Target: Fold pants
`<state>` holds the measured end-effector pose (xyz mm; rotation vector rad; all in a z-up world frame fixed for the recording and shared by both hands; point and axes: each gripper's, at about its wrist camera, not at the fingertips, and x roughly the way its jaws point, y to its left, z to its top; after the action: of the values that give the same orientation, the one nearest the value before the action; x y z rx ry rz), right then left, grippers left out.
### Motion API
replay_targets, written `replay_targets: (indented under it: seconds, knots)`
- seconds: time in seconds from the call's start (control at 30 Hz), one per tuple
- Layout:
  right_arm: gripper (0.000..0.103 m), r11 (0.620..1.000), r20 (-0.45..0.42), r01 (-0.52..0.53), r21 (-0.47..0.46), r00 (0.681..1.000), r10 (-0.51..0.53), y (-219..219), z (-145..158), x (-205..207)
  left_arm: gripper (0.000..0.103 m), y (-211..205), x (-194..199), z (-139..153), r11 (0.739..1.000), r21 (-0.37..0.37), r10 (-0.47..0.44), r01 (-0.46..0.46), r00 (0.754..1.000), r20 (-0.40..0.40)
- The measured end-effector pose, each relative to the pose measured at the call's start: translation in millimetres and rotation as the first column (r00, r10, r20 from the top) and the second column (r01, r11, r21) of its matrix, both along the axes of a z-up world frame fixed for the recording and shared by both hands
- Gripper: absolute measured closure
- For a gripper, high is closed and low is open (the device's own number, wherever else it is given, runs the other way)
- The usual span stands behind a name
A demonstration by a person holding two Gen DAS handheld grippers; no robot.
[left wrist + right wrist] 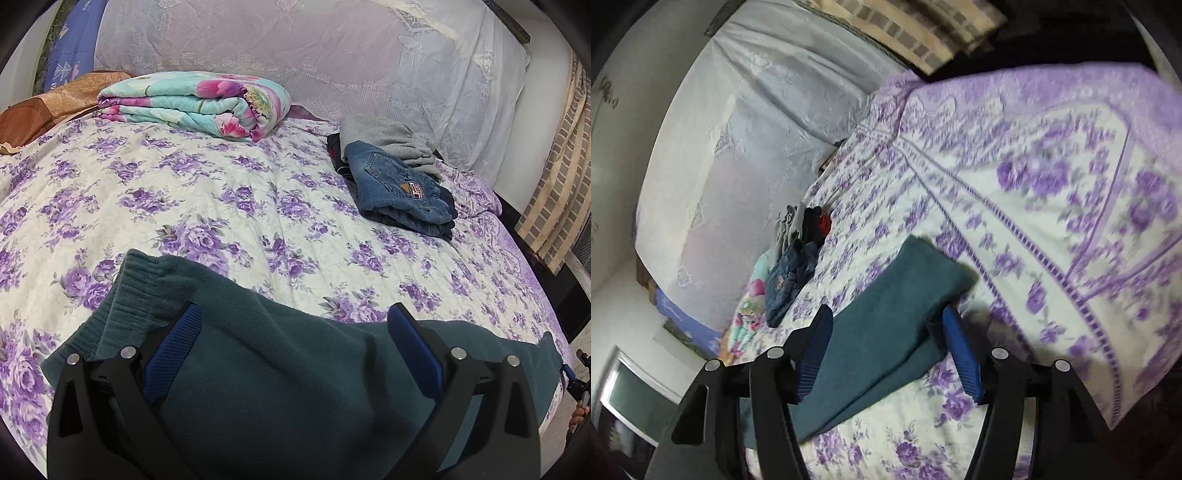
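**Teal pants on a floral bed, both grippers spread wide above them**

Left wrist view: The left gripper [293, 321] sits low in the frame, its two blue-padded fingers [173, 354] spread wide apart. Between and beneath them lie the teal pants [266, 369], spread across the near part of the bed [221, 192]. The ribbed waistband [129, 280] points to the left. The cloth passes under both fingers, and neither pad is seen pinching it; the gripper holds nothing. The bed wears a cream cover printed with purple roses. Farther back, on the right, rests a pile of folded clothes: blue jeans [402, 188] on top at the front, a grey garment [391, 140] behind them. At the back left lies a folded floral quilt [192, 107] in turquoise and pink. A pale lace curtain [295, 48] hangs behind the bed.

Right wrist view: This picture is tilted and partly blurred. The right gripper [886, 325] also stands wide open, blue pads well apart, gripping nothing. The folded leg end of the teal pants [886, 325] runs between the fingers and extends past them onto the bedcover [1034, 229]. The pile of clothes [794, 266] appears small on the left, near the curtain [738, 147].
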<state>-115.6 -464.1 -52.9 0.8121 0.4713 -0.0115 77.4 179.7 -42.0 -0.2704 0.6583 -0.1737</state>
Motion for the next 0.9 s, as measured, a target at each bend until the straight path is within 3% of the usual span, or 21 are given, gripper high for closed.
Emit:
replay_targets:
  seconds: [0.13,0.23,0.33,0.43,0.47,0.5,0.6,0.7,0.83,0.87,0.9]
  knots:
    - [0.040,0.994,0.007,-0.073,0.078,0.997,0.073,6.6,-3.5,-0.6,0.004,0.1,0.0,0.1,1.000,-0.001,0.000,0.000,1.000,0.001]
    - [0.039,0.987,-0.049,-0.117,0.111,0.991,0.123,12.4,-19.4,16.4,0.004,0.0,0.0,0.2,1.000,-0.001,0.000,0.000,1.000,0.000]
    - [0.049,0.989,-0.041,-0.080,0.125,0.995,0.086,6.8,-27.0,22.3,0.005,-0.1,-0.1,0.4,1.000,-0.001,0.000,0.000,1.000,0.000]
    - [0.071,0.990,-0.034,-0.083,0.115,0.996,0.087,2.0,-25.2,30.5,0.004,-0.1,-0.2,0.5,1.000,-0.003,0.000,0.000,1.000,0.001]
    - [0.094,0.992,-0.052,-0.082,0.099,0.995,0.088,0.7,-28.5,34.3,0.004,0.0,-0.5,0.6,1.000,-0.005,0.000,0.000,1.000,0.002]
    - [0.101,0.993,-0.065,-0.072,0.093,0.995,0.078,-0.8,-32.4,35.0,0.005,0.4,-1.0,0.9,1.000,-0.007,0.000,0.000,1.000,0.004]
    - [0.101,0.991,-0.006,-0.052,0.121,0.999,0.053,0.0,-30.4,21.0,0.004,0.8,-1.9,1.0,1.000,-0.013,-0.001,0.001,1.000,0.006]
    - [0.101,0.997,0.048,-0.046,0.057,0.998,0.044,9.4,-11.4,-5.9,0.005,0.8,-1.9,1.0,1.000,-0.011,0.000,0.000,1.000,0.004]
    - [0.101,0.999,-0.143,-0.037,0.035,0.989,0.041,2.4,-41.8,-6.5,0.004,0.7,-2.8,1.0,1.000,-0.009,0.000,0.000,1.000,0.003]
    - [0.099,0.997,-0.116,-0.036,0.061,0.992,0.043,0.2,-44.2,-9.4,0.004,0.8,-3.0,1.0,1.000,-0.010,0.000,0.000,1.000,0.004]
    - [0.088,0.996,-0.094,-0.033,0.088,0.995,0.041,-1.2,-43.1,-12.6,0.004,0.6,-3.0,0.9,1.000,-0.010,0.001,-0.001,1.000,0.004]
